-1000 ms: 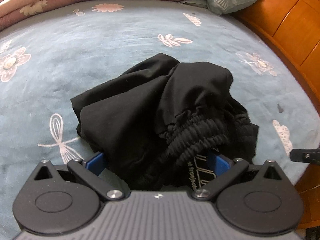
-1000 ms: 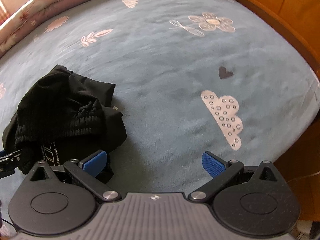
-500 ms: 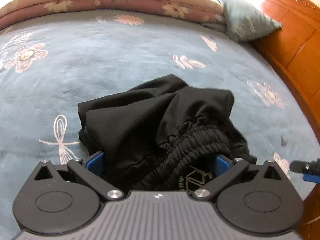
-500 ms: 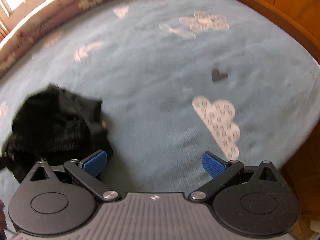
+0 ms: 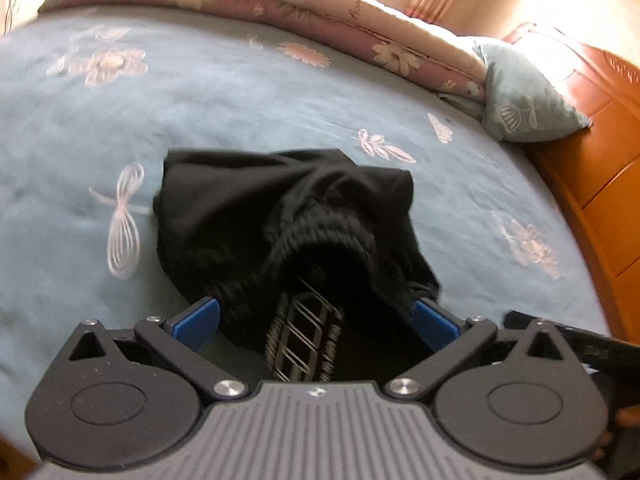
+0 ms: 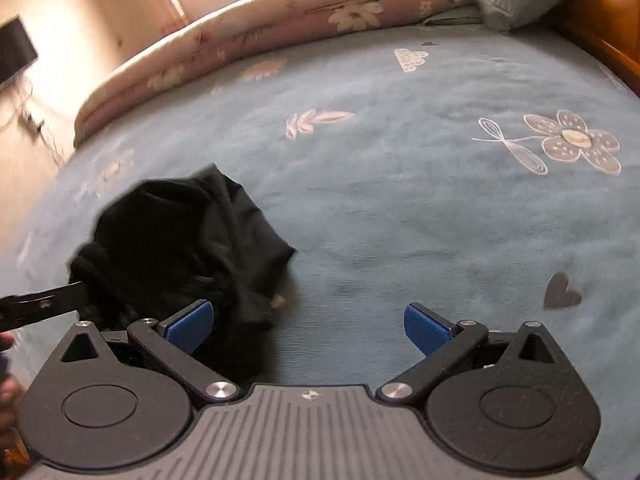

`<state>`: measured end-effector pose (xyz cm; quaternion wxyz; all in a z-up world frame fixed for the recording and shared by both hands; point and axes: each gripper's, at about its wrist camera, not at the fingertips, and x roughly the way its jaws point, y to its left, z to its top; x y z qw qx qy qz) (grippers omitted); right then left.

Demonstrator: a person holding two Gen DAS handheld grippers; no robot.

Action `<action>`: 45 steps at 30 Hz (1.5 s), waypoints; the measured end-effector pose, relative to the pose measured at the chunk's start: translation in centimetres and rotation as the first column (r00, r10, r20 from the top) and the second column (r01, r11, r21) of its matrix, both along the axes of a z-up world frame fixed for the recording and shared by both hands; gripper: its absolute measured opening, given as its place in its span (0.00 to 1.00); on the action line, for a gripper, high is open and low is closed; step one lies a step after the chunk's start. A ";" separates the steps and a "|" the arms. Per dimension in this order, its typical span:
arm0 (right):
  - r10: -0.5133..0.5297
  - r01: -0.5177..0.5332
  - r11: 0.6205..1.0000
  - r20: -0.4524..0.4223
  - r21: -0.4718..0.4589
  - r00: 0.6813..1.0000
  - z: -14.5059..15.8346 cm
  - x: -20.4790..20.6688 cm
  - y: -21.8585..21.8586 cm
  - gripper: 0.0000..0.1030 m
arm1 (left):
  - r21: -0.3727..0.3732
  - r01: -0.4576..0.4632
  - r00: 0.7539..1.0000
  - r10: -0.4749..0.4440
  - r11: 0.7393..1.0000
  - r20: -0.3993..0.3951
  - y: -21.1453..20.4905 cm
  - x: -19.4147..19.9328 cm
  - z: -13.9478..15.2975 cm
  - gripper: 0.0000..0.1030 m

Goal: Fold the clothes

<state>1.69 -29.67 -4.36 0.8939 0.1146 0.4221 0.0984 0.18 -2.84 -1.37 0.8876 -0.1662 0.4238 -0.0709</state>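
Note:
Crumpled black shorts [image 5: 280, 216] with a ribbed elastic waistband lie in a heap on the blue bedspread [image 5: 240, 96]. My left gripper [image 5: 316, 320] is open, its blue pads on either side of the waistband and a white printed logo, not closed on the cloth. In the right wrist view the same black shorts [image 6: 180, 232] lie at the lower left. My right gripper [image 6: 306, 326] is open over bare bedspread, its left pad just beside the heap's edge. A finger of the left gripper [image 6: 40, 304] pokes in at the far left.
A rolled pink floral quilt [image 5: 280, 12] runs along the far side of the bed. A light blue pillow [image 5: 520, 96] sits at the far right by the orange wooden bed frame [image 5: 600, 184]. Bare bedspread [image 6: 440, 200] stretches right of the shorts.
Both grippers have tilted up, bringing the quilt and wall into view. The left one has closed in on the waistband; the shorts sit closer to the right gripper's left pad.

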 end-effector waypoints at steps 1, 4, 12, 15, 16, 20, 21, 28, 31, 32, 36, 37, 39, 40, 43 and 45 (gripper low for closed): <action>0.028 -0.028 1.000 0.011 -0.009 1.000 -0.1 0.2 -0.1 1.00 | 0.002 -0.001 1.000 0.001 1.000 0.010 -0.1 -0.3 0.1 0.99; 0.085 -0.085 0.996 0.041 -0.011 0.996 -0.3 0.7 -0.2 1.00 | 0.009 -0.031 0.999 0.030 0.999 0.025 0.2 -1.0 0.3 0.99; 0.161 -0.158 0.987 0.157 -0.030 0.974 -0.7 -0.1 -0.1 1.00 | 0.012 0.020 0.992 -0.021 1.000 0.125 -0.3 -2.4 0.6 0.99; 0.166 -0.156 0.985 0.159 -0.071 0.973 -0.3 0.2 0.0 1.00 | -0.047 0.004 0.999 -0.001 0.999 0.047 -0.3 -1.7 -0.1 0.99; 0.160 -0.151 0.986 0.151 -0.072 0.975 -0.2 0.3 0.0 1.00 | -0.054 -0.001 1.000 0.002 0.999 0.026 -0.3 -1.5 -0.3 0.99; 0.138 -0.133 0.989 0.103 -0.057 0.985 0.0 0.4 -0.4 1.00 | 0.055 0.017 0.998 -0.020 0.998 0.065 -0.7 -1.8 -0.6 0.99; 0.135 -0.129 0.990 0.097 -0.061 0.986 0.0 0.4 -0.4 1.00 | 0.079 0.022 0.996 -0.029 0.997 0.084 -0.6 -2.1 -0.6 0.99; 0.156 -0.112 0.974 0.223 -0.195 0.962 1.0 -2.7 0.9 1.00 | 0.165 0.050 0.993 -0.067 0.985 0.100 2.2 -2.6 -1.6 0.99; 0.170 -0.111 0.959 0.214 -0.262 0.962 1.2 -3.1 2.3 0.97 | 0.207 0.056 0.994 -0.075 0.977 0.082 3.6 -2.4 -2.5 0.99; 0.181 -0.117 0.952 0.211 -0.283 0.961 1.3 -3.2 2.9 0.93 | 0.223 0.064 0.994 -0.083 0.973 0.078 4.1 -2.4 -2.6 0.99; 0.236 -0.164 0.930 0.193 -0.328 0.952 1.9 -3.5 6.1 0.80 | 0.235 0.102 0.989 -0.124 0.967 0.083 6.0 -2.2 -3.2 0.96; 0.254 -0.182 0.925 0.187 -0.334 0.949 2.1 -3.5 7.0 0.77 | 0.234 0.109 0.988 -0.130 0.966 0.077 6.5 -2.0 -3.4 0.90; 0.292 -0.218 0.911 0.172 -0.350 0.941 2.4 -3.4 8.9 0.74 | 0.234 0.125 0.988 -0.144 0.964 0.064 7.4 -1.8 -3.9 0.83; 0.308 -0.231 0.901 0.167 -0.367 0.937 2.5 -3.3 9.9 0.74 | 0.240 0.137 0.986 -0.155 0.961 0.055 7.8 -1.7 -4.2 0.79; 0.352 -0.266 0.879 0.160 -0.396 0.922 3.1 -3.2 12.3 0.74 | 0.265 0.169 0.980 -0.190 0.949 0.052 8.5 -1.6 -4.5 0.78; 0.382 -0.294 0.869 0.160 -0.398 0.910 3.6 -3.1 13.5 0.74 | 0.268 0.188 0.977 -0.208 0.945 0.050 9.0 -1.6 -4.7 0.78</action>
